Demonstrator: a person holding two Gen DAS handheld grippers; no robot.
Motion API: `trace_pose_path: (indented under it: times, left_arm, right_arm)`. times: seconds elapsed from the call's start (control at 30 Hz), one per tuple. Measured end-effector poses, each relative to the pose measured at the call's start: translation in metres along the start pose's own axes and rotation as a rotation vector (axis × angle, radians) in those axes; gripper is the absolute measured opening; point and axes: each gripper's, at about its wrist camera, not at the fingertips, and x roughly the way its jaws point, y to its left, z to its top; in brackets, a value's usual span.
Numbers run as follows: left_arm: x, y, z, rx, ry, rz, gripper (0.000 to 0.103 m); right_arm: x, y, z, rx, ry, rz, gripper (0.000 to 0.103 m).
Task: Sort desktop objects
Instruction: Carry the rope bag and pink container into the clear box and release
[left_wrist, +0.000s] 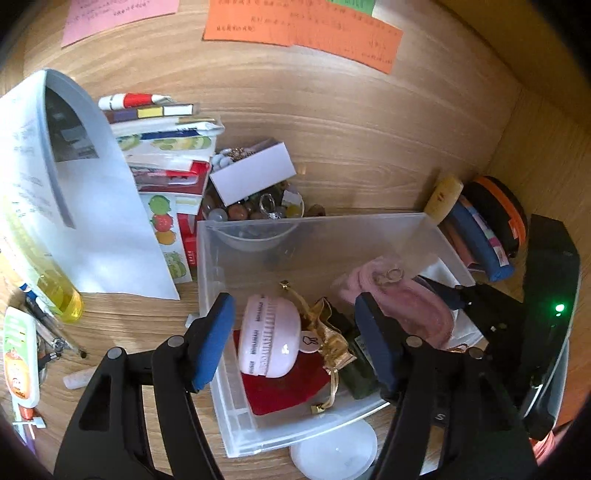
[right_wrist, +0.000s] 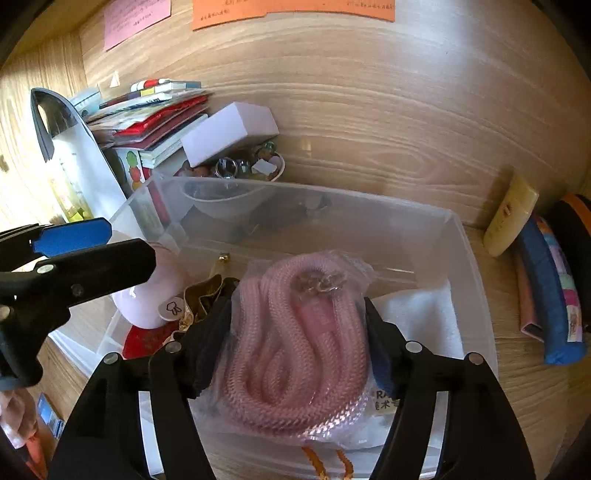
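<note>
Partly tool-hidden: bagged pink cord (right_wrist: 295, 347)

Left wrist view: mounted behind the left claw (left_wrist: 295, 343), looking steeply down and forward, close over the left part of a clear plastic bin (left_wrist: 207, 266) on the table (left_wrist: 351, 140).

Right wrist view: mounted behind the right claw (right_wrist: 299, 343), same downward tilt, very close over the bin's right part.

Shared: the bin, pink cord bundle (right_wrist: 295, 343), pink jar (left_wrist: 267, 339), white box (left_wrist: 255, 173), book stack (left_wrist: 166, 147), far wooden wall with paper notes (left_wrist: 306, 29). Each view catches the other claw.
</note>
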Motion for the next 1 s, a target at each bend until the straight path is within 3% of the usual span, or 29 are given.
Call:
trace_pose_path:
  times: [0.2, 0.27, 0.47, 0.67, 0.8, 1.0]
  left_arm:
    - [-0.023, 0.003, 0.002, -0.035, -0.032, -0.037, 0.068]
    - [-0.033, 0.002, 0.000, -0.035, -0.053, -0.024, 0.074]
    - [-0.059, 0.002, -0.013, -0.010, -0.066, -0.015, 0.077]
    - [-0.077, 0.003, -0.039, 0.050, -0.069, 0.080, 0.080]
    - [-0.087, 0.012, -0.058, 0.065, -0.062, 0.104, 0.085]
    - [-0.092, 0.034, -0.090, 0.066, -0.002, 0.172, 0.085]
  right_arm:
    - [-0.026, 0.007, 0.004, -0.017, -0.062, -0.034, 0.079]
    - [-0.038, 0.010, 0.005, -0.027, -0.084, -0.037, 0.081]
    - [-0.070, 0.016, -0.002, -0.056, -0.125, -0.039, 0.084]
    - [-0.094, 0.016, -0.021, -0.074, -0.140, -0.044, 0.085]
    - [-0.106, 0.013, -0.038, -0.092, -0.136, -0.064, 0.086]
    - [-0.109, 0.006, -0.066, -0.120, -0.108, -0.121, 0.088]
